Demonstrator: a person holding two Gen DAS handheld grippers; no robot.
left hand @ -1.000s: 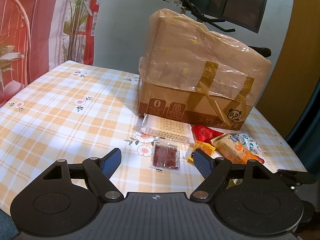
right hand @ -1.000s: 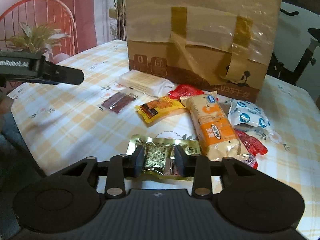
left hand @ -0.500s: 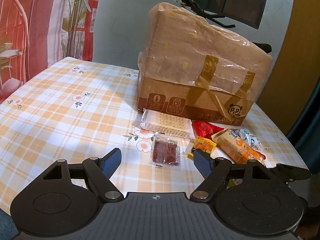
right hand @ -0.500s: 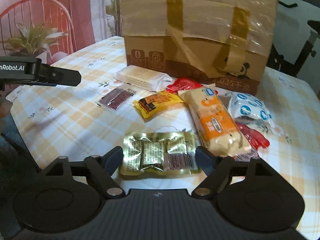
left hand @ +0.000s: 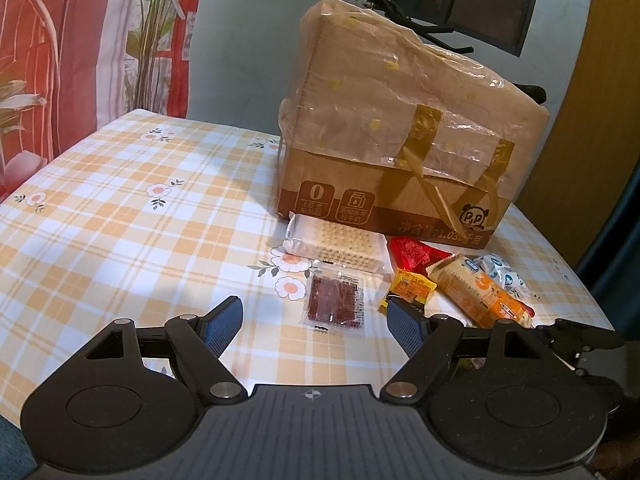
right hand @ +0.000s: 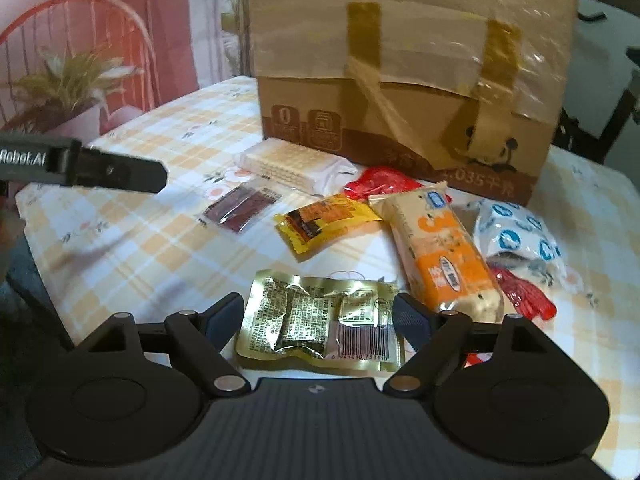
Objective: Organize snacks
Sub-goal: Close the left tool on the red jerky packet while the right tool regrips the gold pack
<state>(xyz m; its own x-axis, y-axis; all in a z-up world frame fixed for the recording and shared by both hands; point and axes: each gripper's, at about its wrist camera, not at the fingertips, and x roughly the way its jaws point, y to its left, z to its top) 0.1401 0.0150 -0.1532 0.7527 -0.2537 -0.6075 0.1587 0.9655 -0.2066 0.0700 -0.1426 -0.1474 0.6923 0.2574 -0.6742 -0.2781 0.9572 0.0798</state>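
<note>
Right gripper sits low centre of the right wrist view, jaws spread wide, nothing pinched. Gold foil snack pack lies flat on the checked tablecloth between the fingertips, pads clear of it on both sides. Above it, mid frame: yellow snack pack, orange-and-cream biscuit pack to its right, blue-and-white packet and red wrapper at the right. Dark red jerky packet and white wafer pack sit left of centre, near the taped cardboard box at the top. Left gripper, low centre of the left wrist view, jaws released, empty, jerky packet just beyond them.
</note>
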